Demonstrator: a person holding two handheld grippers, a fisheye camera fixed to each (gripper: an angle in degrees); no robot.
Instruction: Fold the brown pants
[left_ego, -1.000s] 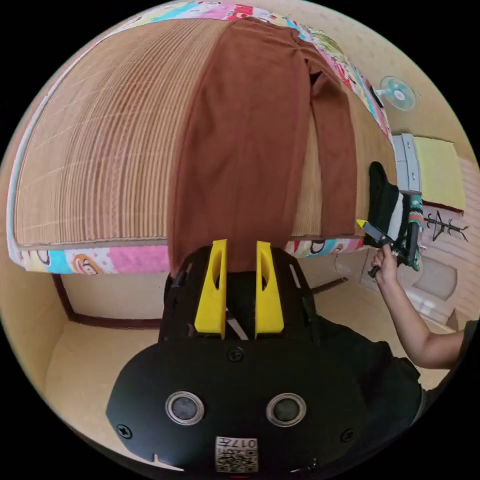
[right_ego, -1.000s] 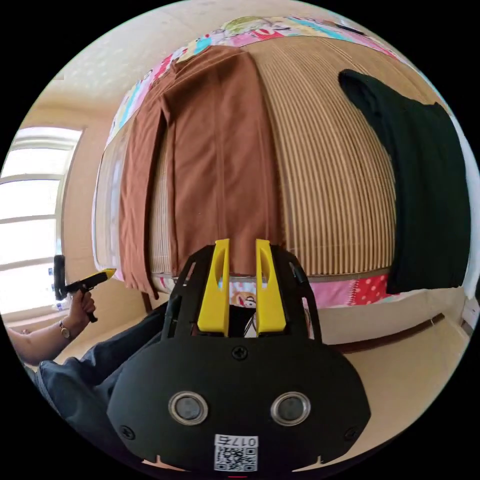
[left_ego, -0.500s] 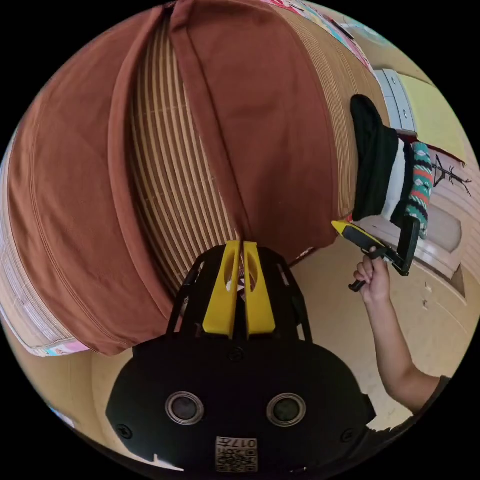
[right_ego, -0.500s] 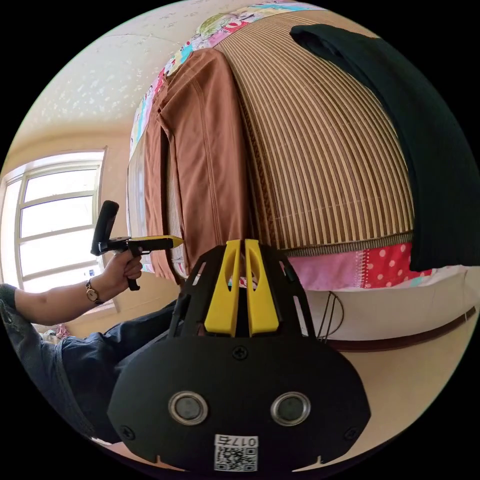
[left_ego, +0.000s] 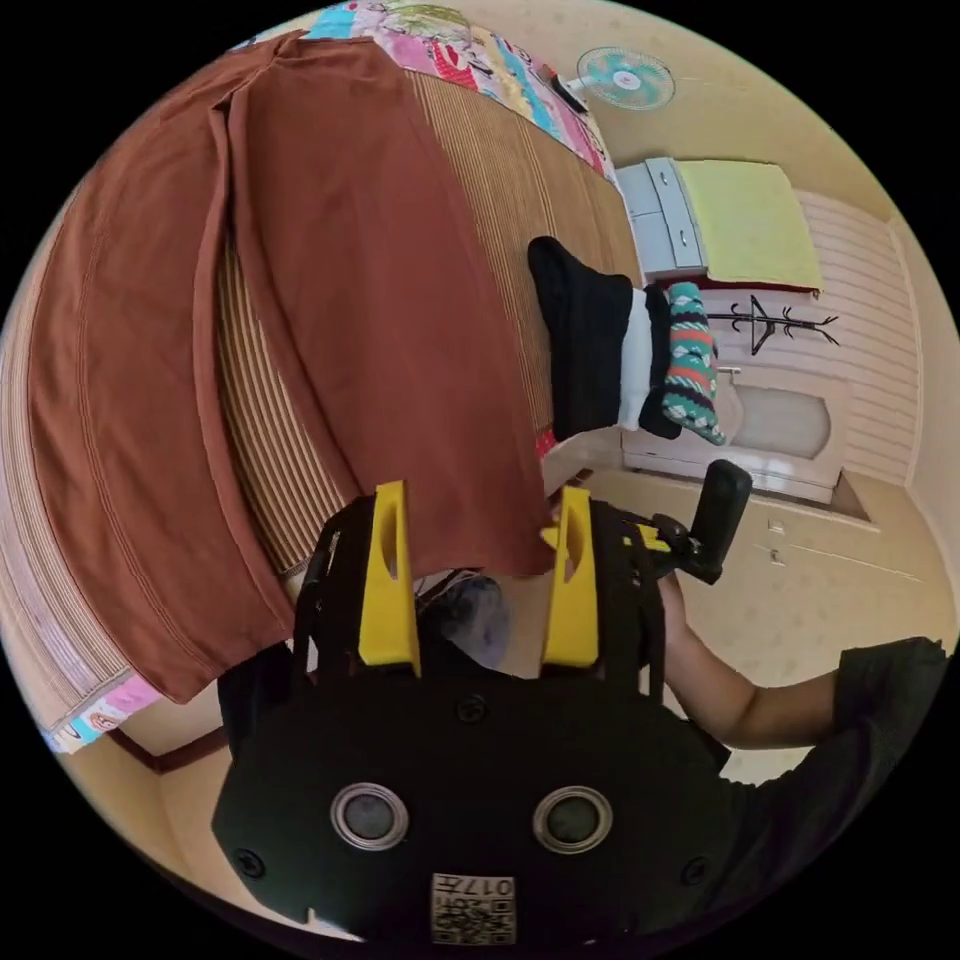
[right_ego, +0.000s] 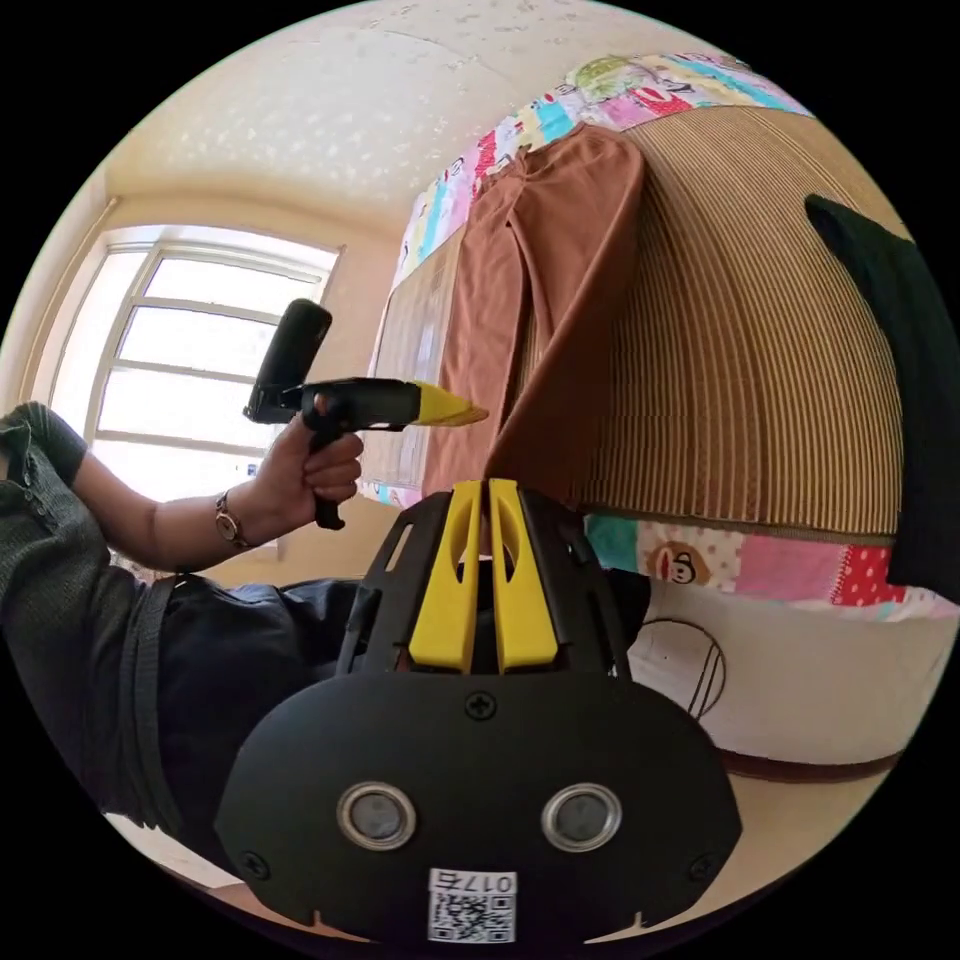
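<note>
The brown pants lie spread on a striped bamboo mat on the bed, their two legs hanging over the near edge. My left gripper is open wide, with the hem of one leg between its jaws but not pinched. In the right gripper view the same pants run down to my right gripper, which is shut on the hem and holds it slightly off the mat. The left gripper hovers just left of that hem, held in a hand. The right gripper sits beside the left one.
A black garment and other folded clothes hang over the bed's edge to the right. Past the bed are a fan and drawers. A window is behind the person's arm. A cartoon-print sheet lines the bed's side.
My left gripper's jaws have gone from shut to wide open around the leg's hem. The two grippers have come close together. The right gripper stays shut and has raised the hem.
</note>
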